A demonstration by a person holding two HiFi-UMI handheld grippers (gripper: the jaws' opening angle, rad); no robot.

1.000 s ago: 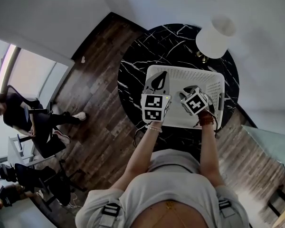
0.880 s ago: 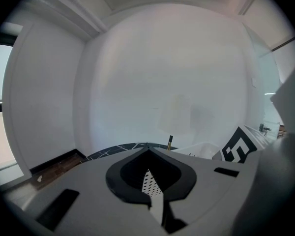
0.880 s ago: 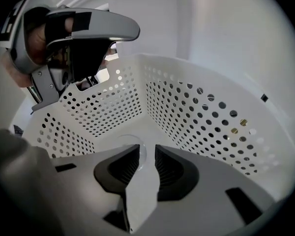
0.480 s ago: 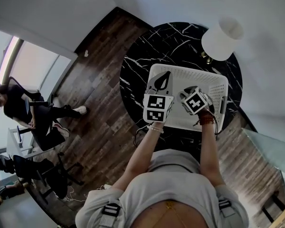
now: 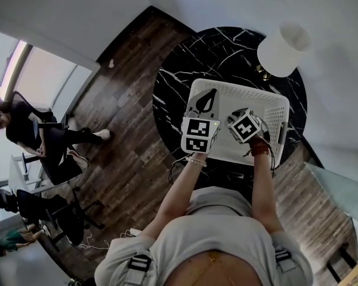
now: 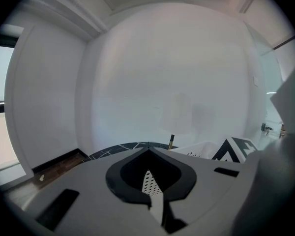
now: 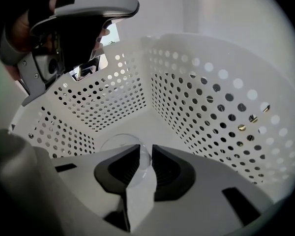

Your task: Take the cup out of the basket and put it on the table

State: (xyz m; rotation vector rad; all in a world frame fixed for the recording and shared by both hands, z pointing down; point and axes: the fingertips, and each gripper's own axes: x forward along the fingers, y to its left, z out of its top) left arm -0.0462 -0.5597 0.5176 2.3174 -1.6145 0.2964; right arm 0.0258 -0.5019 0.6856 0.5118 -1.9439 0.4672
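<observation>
the white perforated basket (image 5: 238,92) sits on a round black marble desk (image 5: 173,82), with a white-shaded lamp (image 5: 283,49) standing on the desk just beyond the basket's far right corner. both grippers are held over the basket, left beside right.

the right gripper (image 7: 146,154) reaches down inside the basket, with the perforated walls rising around it on three sides. its fingers (image 7: 169,168) are drawn in to a narrow slot, and the thin wall of a clear cup (image 7: 119,144) stands in that slot, so they are gripping the cup by its rim. the cup's rounded body bulges out to the left of the fingers. it is low inside the basket, near the corner where the walls meet. whether its base touches the basket's bottom cannot be told.

the left gripper (image 6: 148,150) is up at the basket's left side and points out across the desk toward a plain white wall. its fingers are closed tip to tip with nothing between them, and only a patch of perforated basket shows through the gap behind the tips.

past the desk is a dark wooden floor (image 5: 125,136), and a person (image 5: 18,133) sits at the far left.
</observation>
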